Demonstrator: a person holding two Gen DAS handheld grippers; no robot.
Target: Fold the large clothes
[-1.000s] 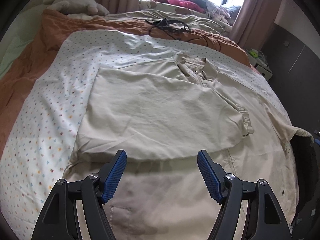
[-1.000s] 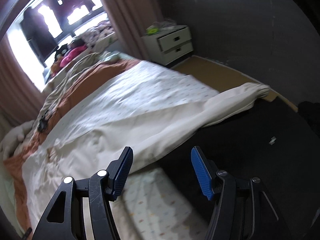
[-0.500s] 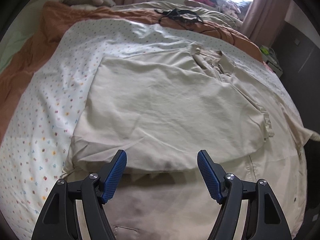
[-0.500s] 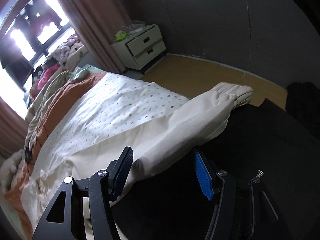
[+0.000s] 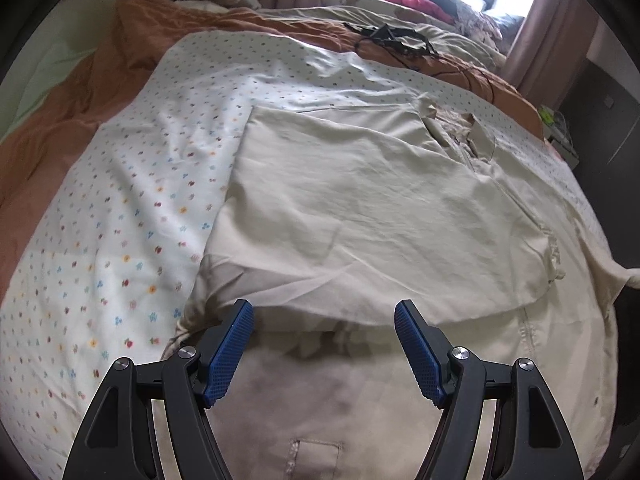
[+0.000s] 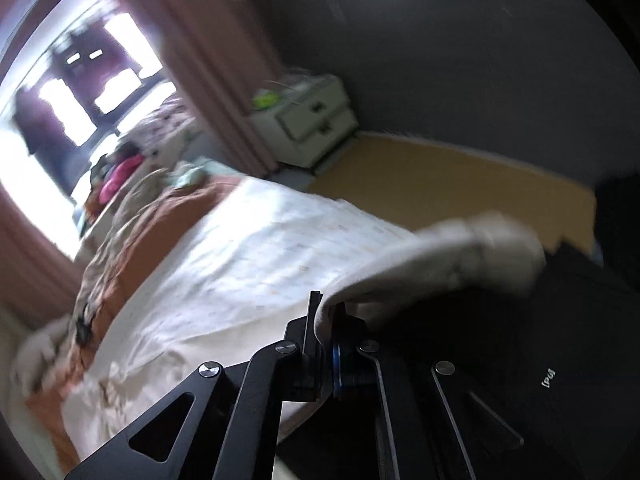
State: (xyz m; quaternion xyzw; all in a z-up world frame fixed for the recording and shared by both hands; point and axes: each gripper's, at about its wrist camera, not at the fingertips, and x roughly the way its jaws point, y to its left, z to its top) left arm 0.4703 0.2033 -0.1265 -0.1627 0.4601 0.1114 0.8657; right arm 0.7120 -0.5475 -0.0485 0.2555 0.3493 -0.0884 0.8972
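A: What lies at the far left?

B: In the left wrist view an orange blanket runs along the left and far side of the bed; next to it, rightward, the white dotted sheet covers the near left part.

A: And the garment?

B: The beige jacket lies spread on that sheet, in the middle and to the right; its left side is folded over onto the body, with the collar at the far end and a cuff near the right edge; the hem reaches the near edge.

A: The left gripper?

B: The left gripper hangs over the near part of the jacket, its blue pads spread wide with nothing between them; whether they touch the cloth I cannot tell.

A: Further right?

B: A black cable lies on the far blanket; in the blurred right wrist view the right gripper has its fingers pressed together, pinching the jacket's right sleeve, which hangs off the bed's right edge; far beyond stands a white nightstand against a dark wall.
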